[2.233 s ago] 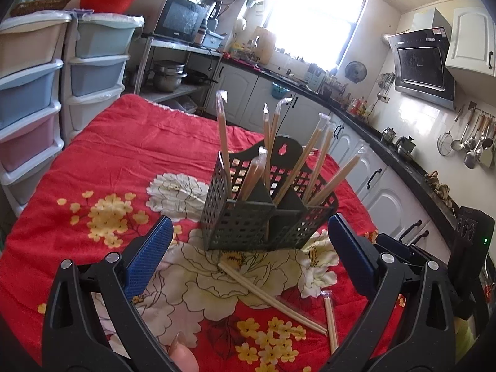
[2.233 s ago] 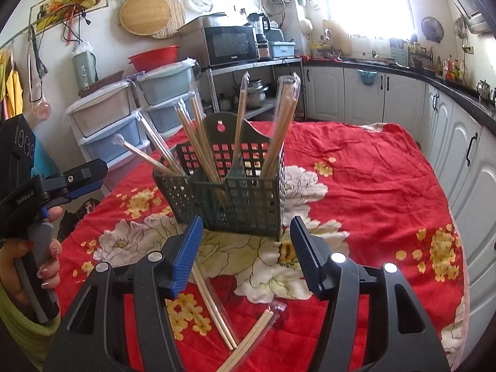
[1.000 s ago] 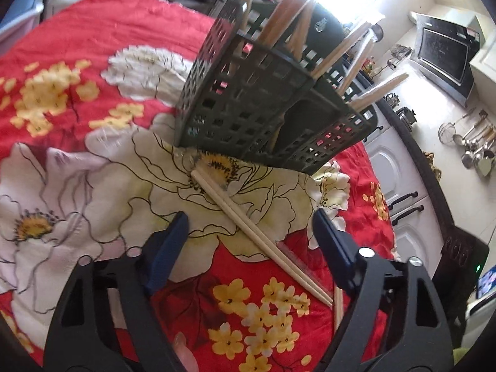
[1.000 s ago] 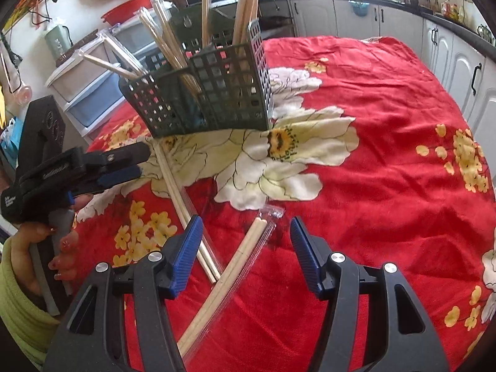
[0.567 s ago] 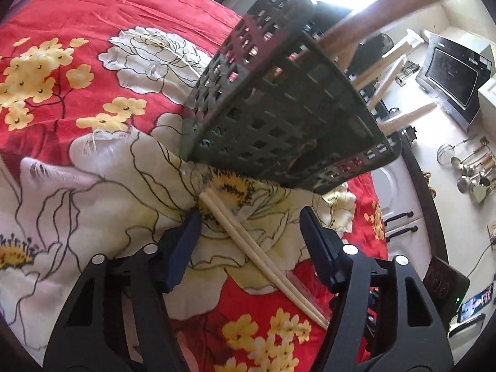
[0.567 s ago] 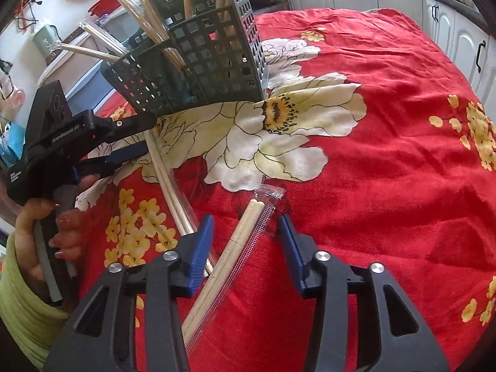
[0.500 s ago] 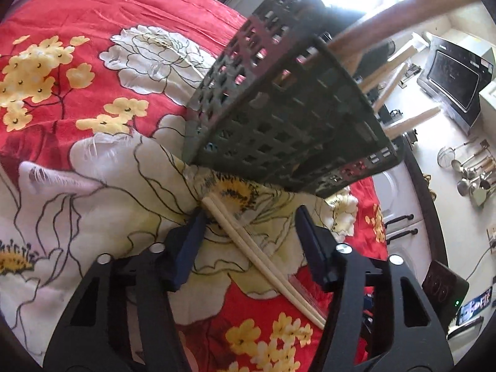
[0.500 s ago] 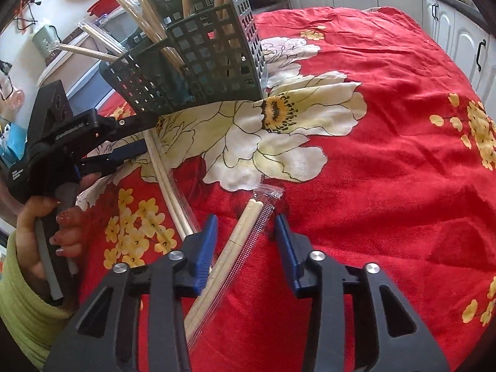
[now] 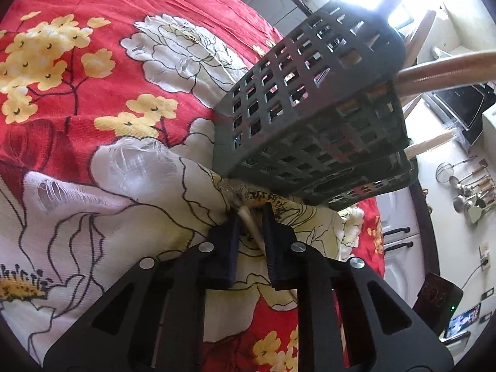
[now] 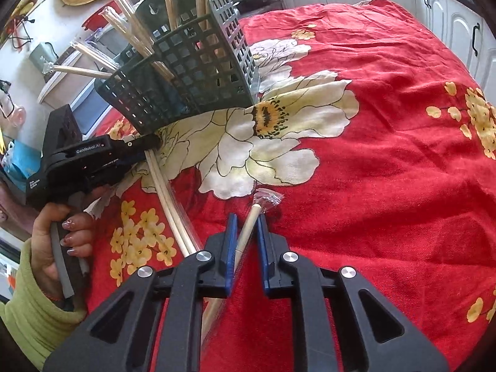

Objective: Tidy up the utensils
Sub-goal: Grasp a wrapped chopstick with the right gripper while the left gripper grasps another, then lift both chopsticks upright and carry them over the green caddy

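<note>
A dark green slotted utensil basket (image 9: 310, 117) (image 10: 192, 71) stands on the red flowered tablecloth and holds several wrapped chopstick pairs. At its foot, my left gripper (image 9: 250, 215) has its jaws closing on the end of a bare-looking chopstick pair (image 9: 248, 218), and the pads touch it on both sides. In the right wrist view that same pair (image 10: 167, 198) runs from the left gripper (image 10: 148, 142) toward the near edge. My right gripper (image 10: 246, 221) has its jaws closing on a second, plastic-wrapped chopstick pair (image 10: 249, 220) lying on the cloth, and its blue pads press it.
A hand in a green sleeve (image 10: 62, 235) holds the left gripper's handle. Red cloth (image 10: 387, 155) stretches out to the right of the basket. Stacked plastic drawers (image 10: 90, 105) stand behind the basket, and white cabinets (image 10: 449, 9) line the far wall.
Both grippers have narrowed from wide open to almost shut around their chopstick pairs. The left gripper has moved in toward the basket's foot and lower. The right gripper has barely moved.
</note>
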### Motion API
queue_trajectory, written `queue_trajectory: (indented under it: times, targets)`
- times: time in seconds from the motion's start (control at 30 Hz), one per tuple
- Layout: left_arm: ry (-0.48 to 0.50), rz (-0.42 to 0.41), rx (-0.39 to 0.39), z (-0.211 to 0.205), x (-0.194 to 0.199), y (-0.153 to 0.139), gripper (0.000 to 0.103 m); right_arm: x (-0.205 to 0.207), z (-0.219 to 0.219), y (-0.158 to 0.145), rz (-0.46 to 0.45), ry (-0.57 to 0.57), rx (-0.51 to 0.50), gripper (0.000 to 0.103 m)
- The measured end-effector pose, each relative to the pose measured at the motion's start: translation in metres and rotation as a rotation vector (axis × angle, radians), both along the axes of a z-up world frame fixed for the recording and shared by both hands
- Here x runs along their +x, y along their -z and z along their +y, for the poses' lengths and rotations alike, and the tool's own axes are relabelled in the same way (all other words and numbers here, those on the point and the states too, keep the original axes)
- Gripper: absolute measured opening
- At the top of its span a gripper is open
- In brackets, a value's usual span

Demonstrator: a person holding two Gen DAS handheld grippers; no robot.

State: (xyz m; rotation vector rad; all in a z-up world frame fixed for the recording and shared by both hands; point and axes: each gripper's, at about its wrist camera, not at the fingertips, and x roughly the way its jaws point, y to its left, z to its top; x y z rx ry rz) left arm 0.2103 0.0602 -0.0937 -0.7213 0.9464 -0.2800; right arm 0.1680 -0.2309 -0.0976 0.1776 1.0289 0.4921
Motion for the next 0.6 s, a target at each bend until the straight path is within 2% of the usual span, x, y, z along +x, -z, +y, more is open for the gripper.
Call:
queue_trajectory:
  times: [0.2,0.6]
  targets:
    - [-0.004,-0.041,-0.004,0.004,-0.012,-0.013,0.009,-0.003,-0.002,-0.014,-0.039,-0.006,0.024,0.010]
    - [0.043,-0.279,0.073,-0.013,-0.052,-0.096,0.005,-0.007,0.012,-0.072,-0.202,-0.062,0.059,0.006]
